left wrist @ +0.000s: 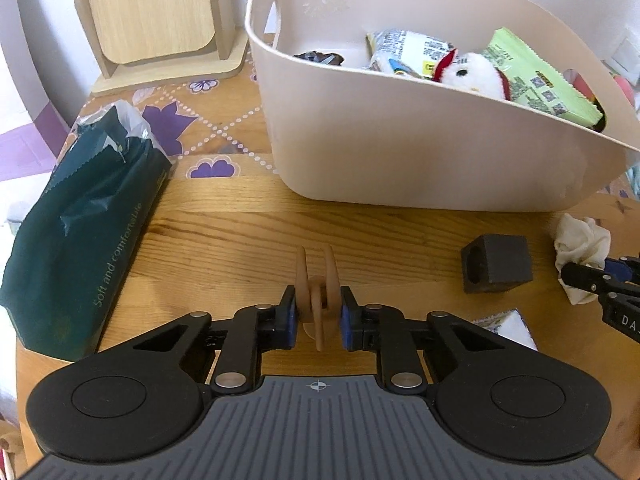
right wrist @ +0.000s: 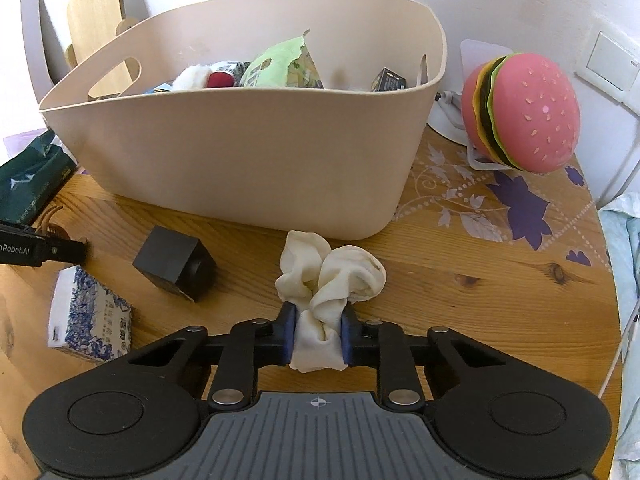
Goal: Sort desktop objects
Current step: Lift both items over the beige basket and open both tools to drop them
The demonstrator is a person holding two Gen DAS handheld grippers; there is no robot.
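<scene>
We hold a tan hair clip [left wrist: 318, 300] clamped in our left gripper [left wrist: 318, 316] and a cream cloth [right wrist: 328, 292] pinched in our right gripper [right wrist: 319, 334], both on the table [right wrist: 460, 280]; the beige basket [right wrist: 248, 152] stands at twelve o'clock, a black cube [right wrist: 172, 262] at ten.

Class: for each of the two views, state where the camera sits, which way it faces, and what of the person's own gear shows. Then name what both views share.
Left wrist: sits behind the left tool, looking down-forward at a tan hair clip it grips.
Right wrist: sits behind the right tool, looking down-forward at a white cloth it grips.
Shared: beige basket, black cube, wooden table.
</scene>
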